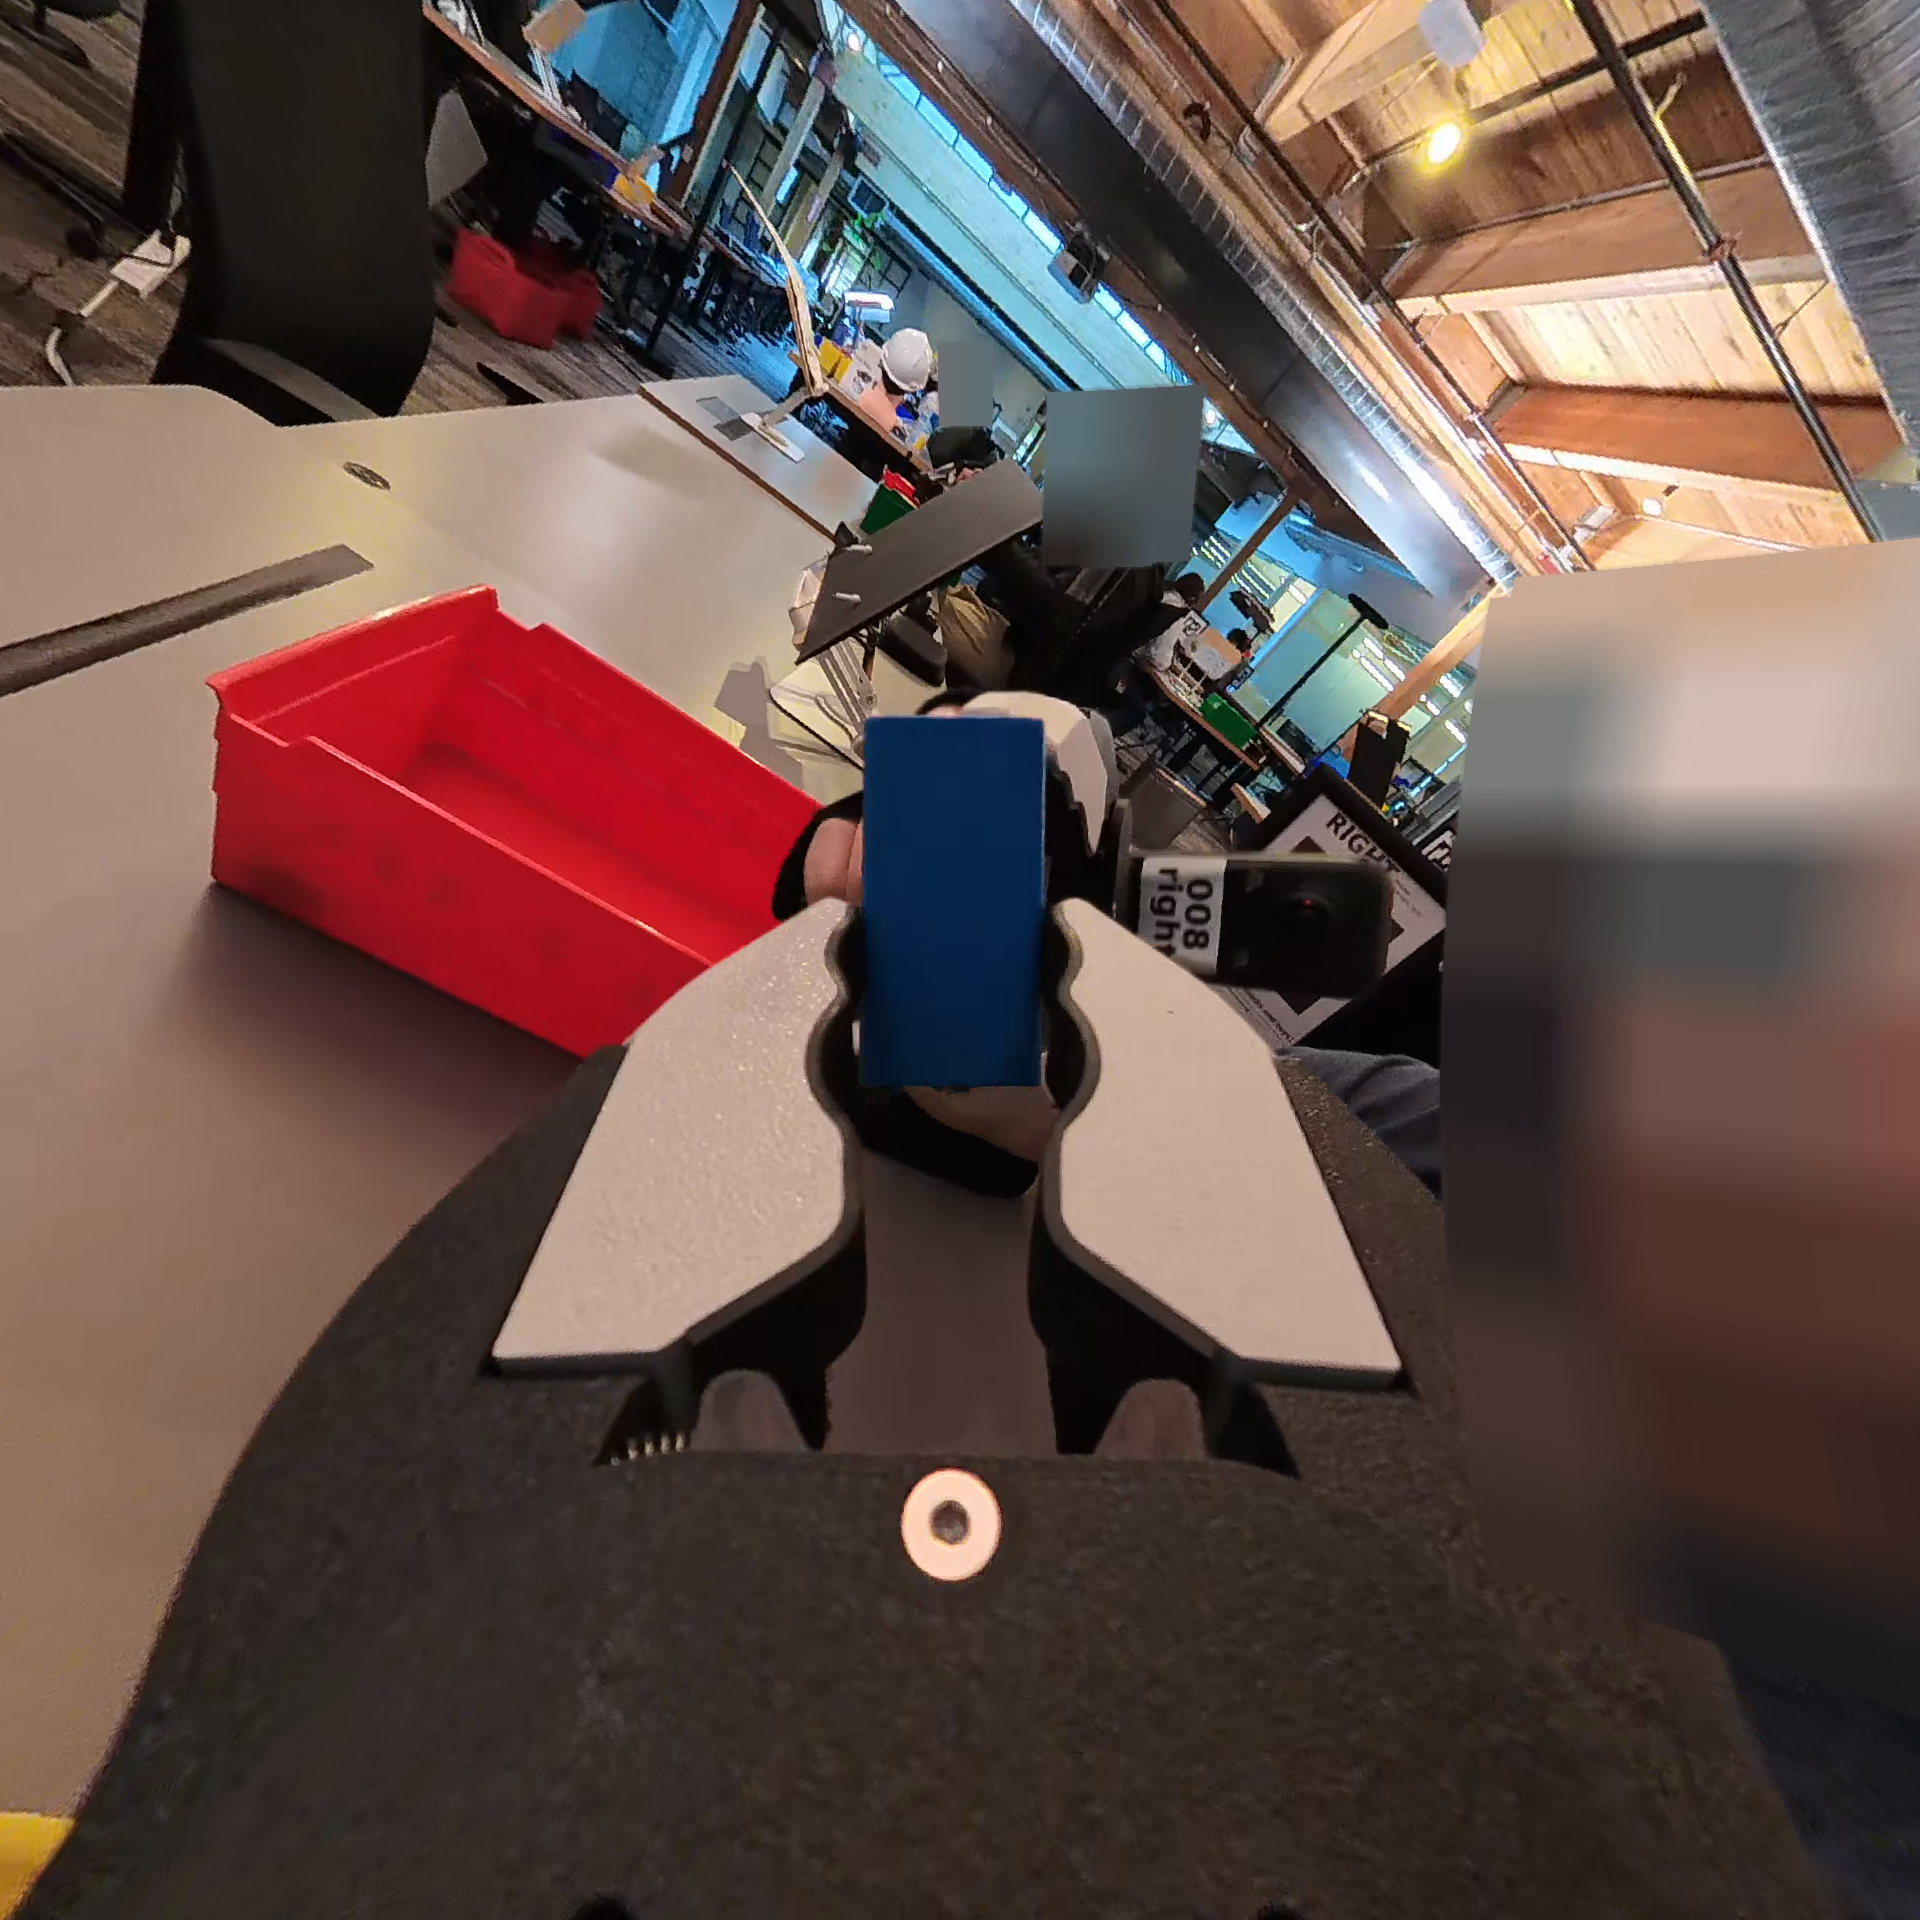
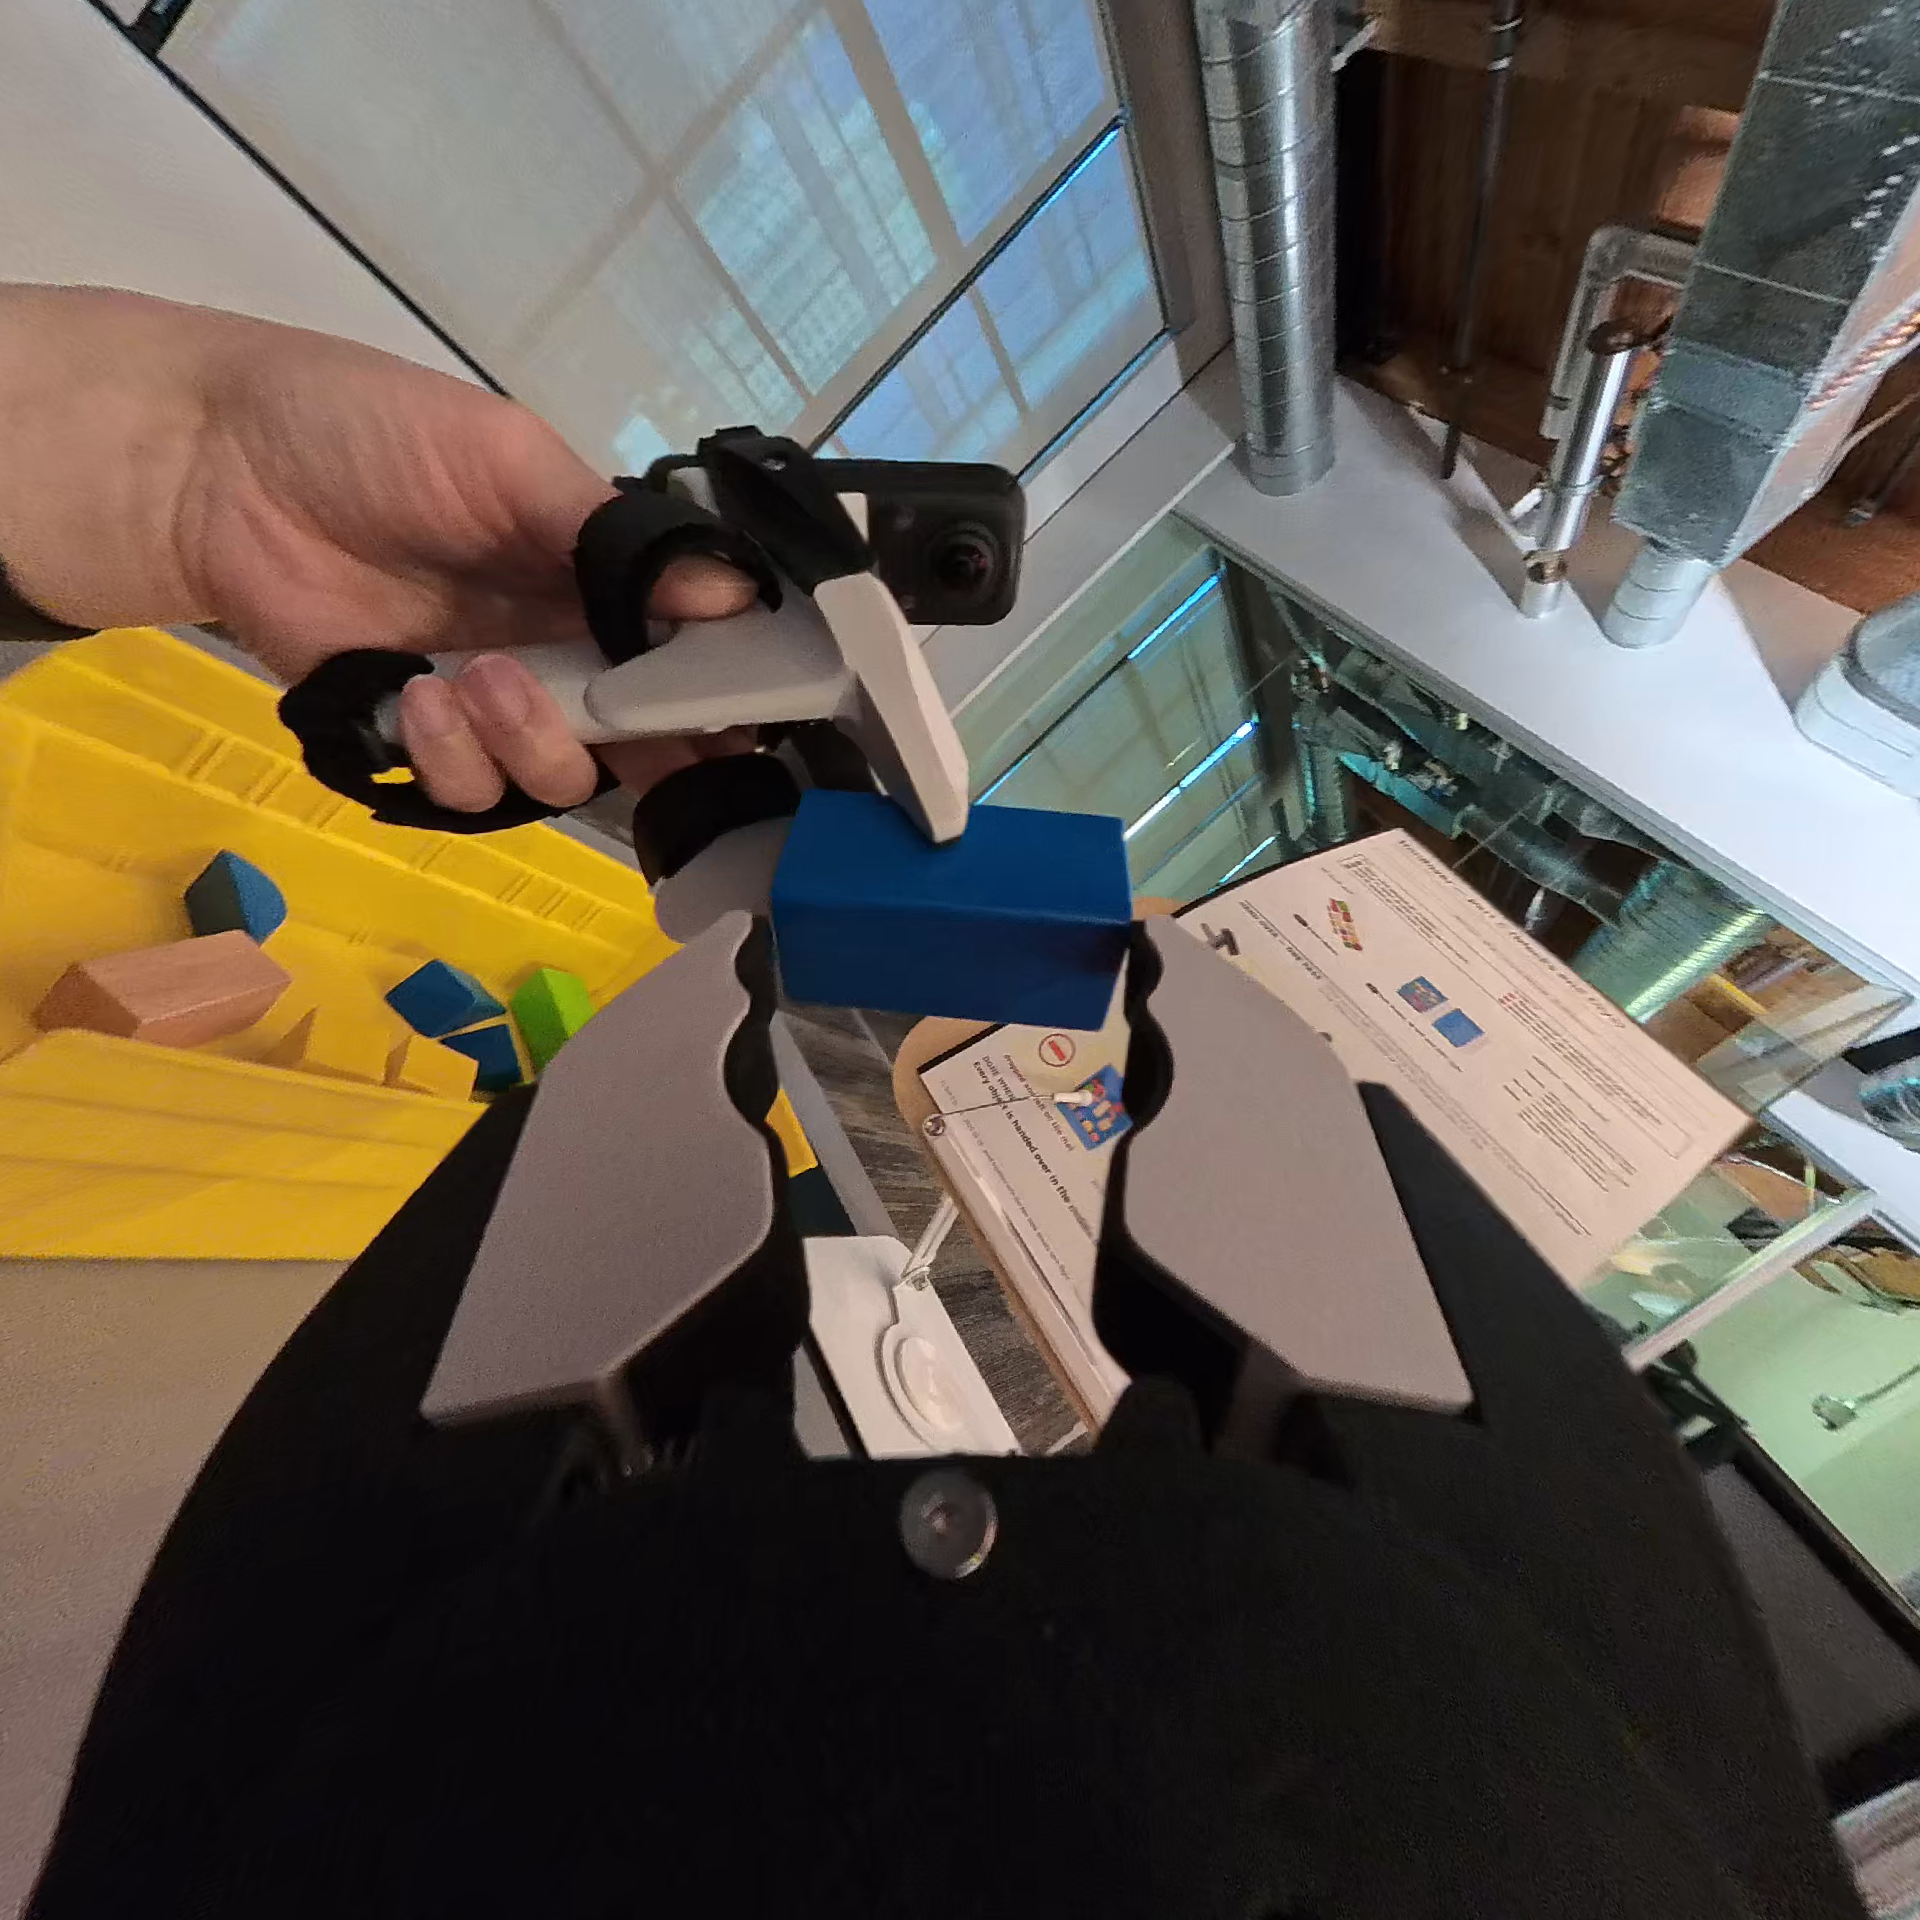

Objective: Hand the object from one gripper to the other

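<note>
A blue rectangular block (image 1: 951, 894) is held in the air between both grippers. My left gripper (image 1: 951, 935) is shut on its long sides, with the block standing upright between the grey fingers. In the right wrist view the block (image 2: 951, 925) lies crosswise, and my right gripper (image 2: 948, 935) has its two fingers pressed against the block's two ends. The left gripper's upper finger (image 2: 904, 707) rests on top of the block, with a hand (image 2: 312, 499) behind it. The right gripper's camera (image 1: 1278, 914) shows just behind the block.
A red bin (image 1: 468, 831) sits on the grey table (image 1: 156, 1143) to the left. A yellow bin (image 2: 208, 1143) holding several wooden blocks lies at the left in the right wrist view. A board with printed sheets (image 2: 1455, 1039) stands on the right.
</note>
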The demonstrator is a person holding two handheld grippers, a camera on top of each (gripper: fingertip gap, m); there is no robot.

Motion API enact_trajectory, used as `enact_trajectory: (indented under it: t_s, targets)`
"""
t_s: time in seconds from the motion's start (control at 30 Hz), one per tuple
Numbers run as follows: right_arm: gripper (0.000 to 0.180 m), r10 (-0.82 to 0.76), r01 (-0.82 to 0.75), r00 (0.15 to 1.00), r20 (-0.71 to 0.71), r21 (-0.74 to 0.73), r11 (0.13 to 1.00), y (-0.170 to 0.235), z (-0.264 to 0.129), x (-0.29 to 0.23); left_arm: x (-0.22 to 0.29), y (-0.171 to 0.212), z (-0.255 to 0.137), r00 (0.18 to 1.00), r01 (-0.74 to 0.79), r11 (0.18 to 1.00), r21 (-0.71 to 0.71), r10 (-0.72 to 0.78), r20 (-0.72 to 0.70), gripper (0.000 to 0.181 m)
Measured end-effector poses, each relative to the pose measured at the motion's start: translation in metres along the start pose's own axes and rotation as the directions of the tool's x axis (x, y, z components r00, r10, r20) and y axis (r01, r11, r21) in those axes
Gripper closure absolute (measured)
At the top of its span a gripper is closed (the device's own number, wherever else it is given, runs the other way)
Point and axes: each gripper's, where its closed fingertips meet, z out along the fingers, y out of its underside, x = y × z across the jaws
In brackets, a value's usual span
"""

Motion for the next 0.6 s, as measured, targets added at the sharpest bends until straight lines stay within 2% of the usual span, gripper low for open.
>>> enact_trajectory:
  t_s: [0.2,0.47,0.53,0.6]
  targets:
    - [0.111,-0.035,0.036,0.996,-0.085,0.010,0.999,-0.002,0.000,0.005,0.006,0.001,0.006,0.999,0.016,1.000,0.002,-0.016,-0.038,0.148]
    - [0.112,0.016,-0.016,1.000,0.021,-0.024,1.000,-0.003,-0.006,0.011,0.006,0.003,0.006,1.000,-0.012,0.999,-0.030,0.012,-0.023,0.147]
    - [0.112,0.018,-0.017,1.000,0.010,-0.081,0.997,0.002,-0.012,0.032,0.001,-0.001,-0.001,0.998,-0.049,0.999,-0.023,0.050,0.044,0.145]
    - [0.111,0.061,-0.066,0.998,-0.029,-0.224,0.972,0.027,-0.025,0.065,-0.007,-0.005,-0.012,0.985,-0.098,0.995,-0.025,0.101,0.138,0.145]
